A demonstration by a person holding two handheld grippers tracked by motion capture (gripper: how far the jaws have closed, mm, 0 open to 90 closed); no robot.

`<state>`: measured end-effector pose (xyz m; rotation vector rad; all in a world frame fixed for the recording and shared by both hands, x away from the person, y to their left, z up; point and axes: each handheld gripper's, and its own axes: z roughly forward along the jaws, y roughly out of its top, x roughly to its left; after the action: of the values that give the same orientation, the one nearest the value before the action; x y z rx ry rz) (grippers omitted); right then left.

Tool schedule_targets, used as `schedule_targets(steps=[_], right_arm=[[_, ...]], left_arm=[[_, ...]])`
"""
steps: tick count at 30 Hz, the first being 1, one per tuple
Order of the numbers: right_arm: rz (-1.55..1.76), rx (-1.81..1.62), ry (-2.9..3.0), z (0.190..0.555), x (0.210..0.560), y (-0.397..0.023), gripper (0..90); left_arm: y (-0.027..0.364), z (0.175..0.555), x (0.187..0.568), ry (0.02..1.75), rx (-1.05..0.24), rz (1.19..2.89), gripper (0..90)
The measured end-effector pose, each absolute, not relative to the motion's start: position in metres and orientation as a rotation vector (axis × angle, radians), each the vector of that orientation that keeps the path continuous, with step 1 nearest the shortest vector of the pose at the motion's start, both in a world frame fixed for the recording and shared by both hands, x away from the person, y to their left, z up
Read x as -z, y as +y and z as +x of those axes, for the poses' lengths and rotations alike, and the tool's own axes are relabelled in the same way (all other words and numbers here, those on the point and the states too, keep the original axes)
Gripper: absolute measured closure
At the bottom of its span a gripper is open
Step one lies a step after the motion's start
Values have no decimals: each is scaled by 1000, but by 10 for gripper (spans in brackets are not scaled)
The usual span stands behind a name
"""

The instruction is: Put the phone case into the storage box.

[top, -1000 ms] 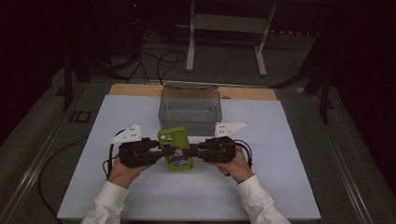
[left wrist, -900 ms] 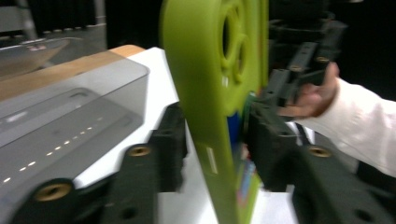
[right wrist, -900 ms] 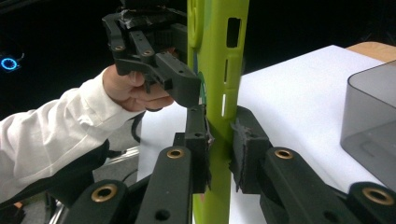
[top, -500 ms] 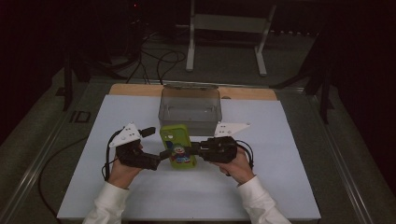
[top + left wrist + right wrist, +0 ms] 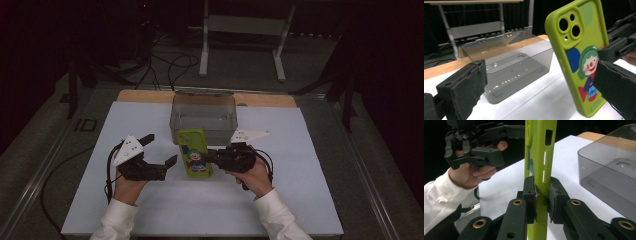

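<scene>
A lime-green phone case with a clown picture is held above the white mat, in front of the clear grey box. My right gripper is shut on its right edge; in the right gripper view the pads pinch the case edge-on. My left gripper stands open just left of the case. Its jaws have just been opening and nothing is between them. In the left gripper view the case rises past the right pad, camera holes at the top.
The white mat covers the table, with a wooden strip along its back edge. The grey box looks empty. A metal stand and cables lie on the floor behind. The left hand and its gripper show beyond the case.
My left gripper has let go of the case, opened wide and drawn back a little to the left. The right gripper has kept its hold on the case.
</scene>
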<state>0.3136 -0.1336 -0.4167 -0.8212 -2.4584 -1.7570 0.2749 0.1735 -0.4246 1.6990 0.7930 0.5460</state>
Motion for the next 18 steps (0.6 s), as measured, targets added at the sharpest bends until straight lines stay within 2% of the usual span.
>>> schedule_targets(steps=[18], right_arm=[[-1001, 1641, -2488, 319, 410, -129, 787]], left_arm=[[208, 256, 451, 928, -646, 1692, 0]])
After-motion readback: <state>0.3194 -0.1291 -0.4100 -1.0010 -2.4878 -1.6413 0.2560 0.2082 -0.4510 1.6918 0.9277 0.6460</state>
